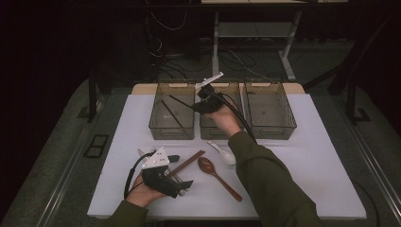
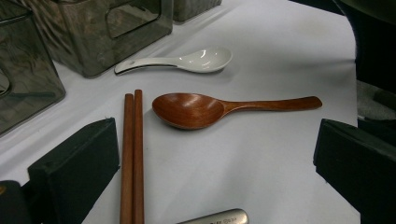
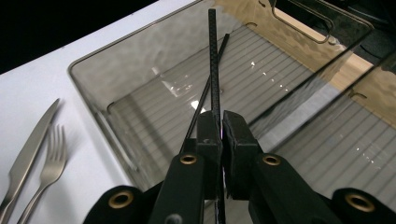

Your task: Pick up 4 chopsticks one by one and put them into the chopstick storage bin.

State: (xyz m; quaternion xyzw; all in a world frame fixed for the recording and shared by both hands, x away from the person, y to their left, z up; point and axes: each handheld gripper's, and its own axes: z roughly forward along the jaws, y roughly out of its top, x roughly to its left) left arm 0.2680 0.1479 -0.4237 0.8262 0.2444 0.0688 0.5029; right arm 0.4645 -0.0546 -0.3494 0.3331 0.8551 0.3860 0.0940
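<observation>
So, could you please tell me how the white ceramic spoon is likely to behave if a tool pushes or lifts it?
The white ceramic spoon looks glossy, so it would probably slip between pads. Its rounded bowl rests on the table, so a push may make it pivot or slide. If ceramic, as it looks, it is likely stiff and could chip if dropped.

Hidden or cut off, as I read it from my station:
- brown chopsticks [image 2: 132,154]: near ends run off the bottom edge in the left gripper view.
- Grey metal piece [image 2: 215,217]: mostly cropped; lettering too small to read.
- knife [image 3: 29,154] and fork [image 3: 46,175]: handles cut by the frame.
- black chopstick [image 3: 214,60]: lower length hidden between the right gripper [image 3: 221,126] pads.
</observation>
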